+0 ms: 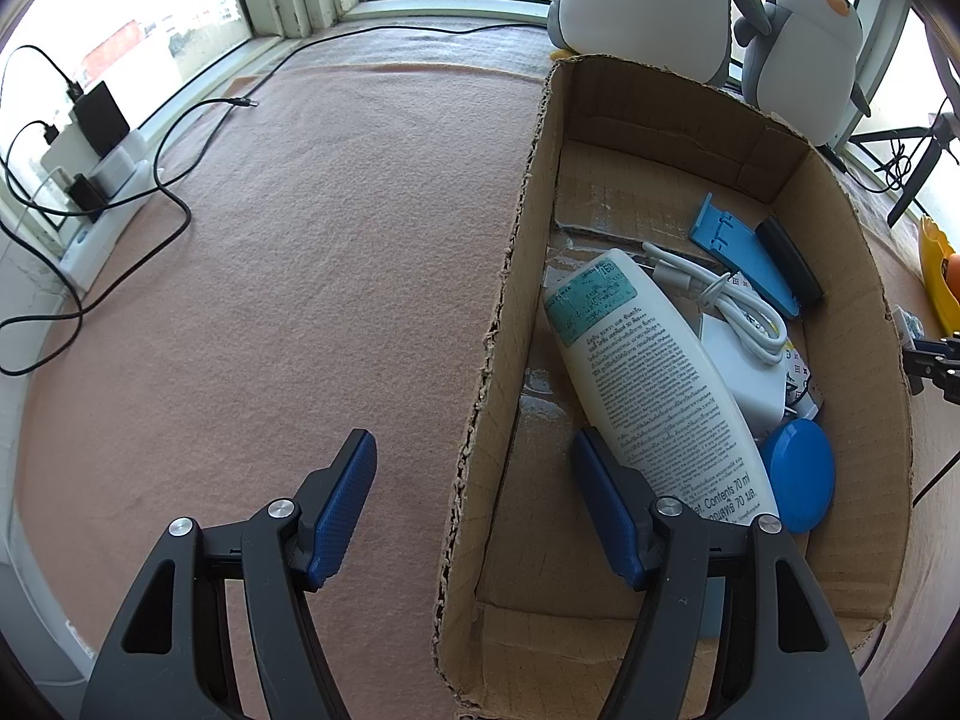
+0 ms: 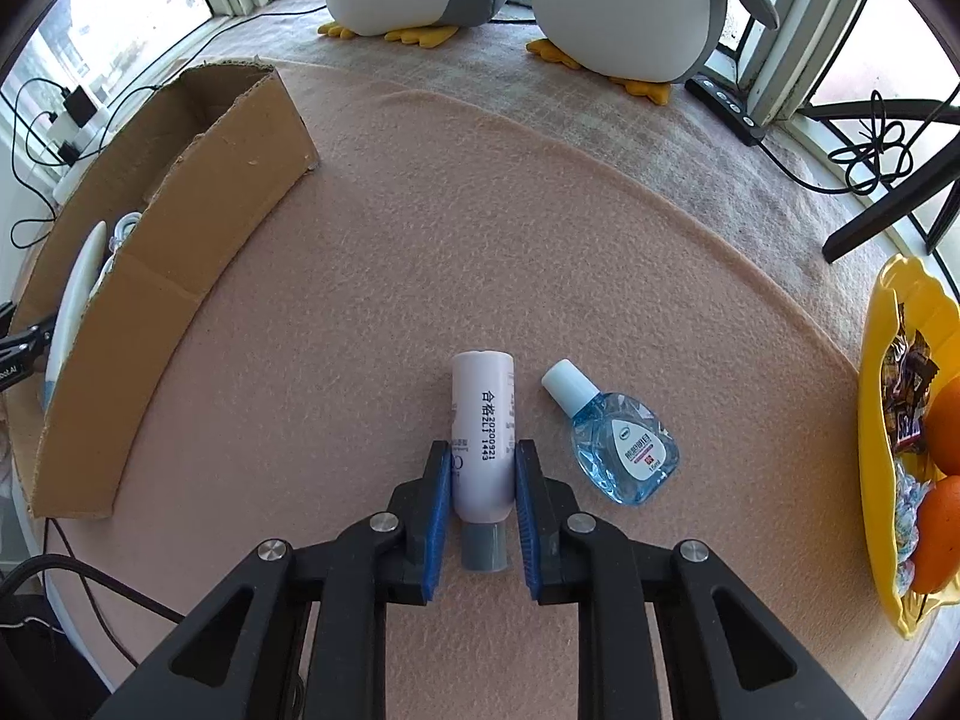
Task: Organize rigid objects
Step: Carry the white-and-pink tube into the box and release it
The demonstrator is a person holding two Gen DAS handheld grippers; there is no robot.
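A small lilac tube point(image 2: 483, 420) with a grey cap lies on the pink felt mat. My right gripper point(image 2: 483, 450) points down over it, and both blue pads touch its sides near the cap end. A blue eye-drop bottle point(image 2: 624, 450) lies just right of the tube. The cardboard box point(image 1: 498, 324) holds a white lotion bottle point(image 1: 654, 378), a white cable, a blue stand and a blue round lid point(image 1: 798, 474). My left gripper point(image 1: 474, 450) is open and straddles the box's left wall, one finger inside and one outside, with no pad touching the wall.
Two penguin plush toys point(image 2: 624, 6) stand at the back by the window. A yellow tray point(image 2: 882, 420) with oranges and sweets sits at the right edge. Chargers and black cables point(image 1: 174, 192) lie at the left. A power strip point(image 2: 726, 102) lies at the back right.
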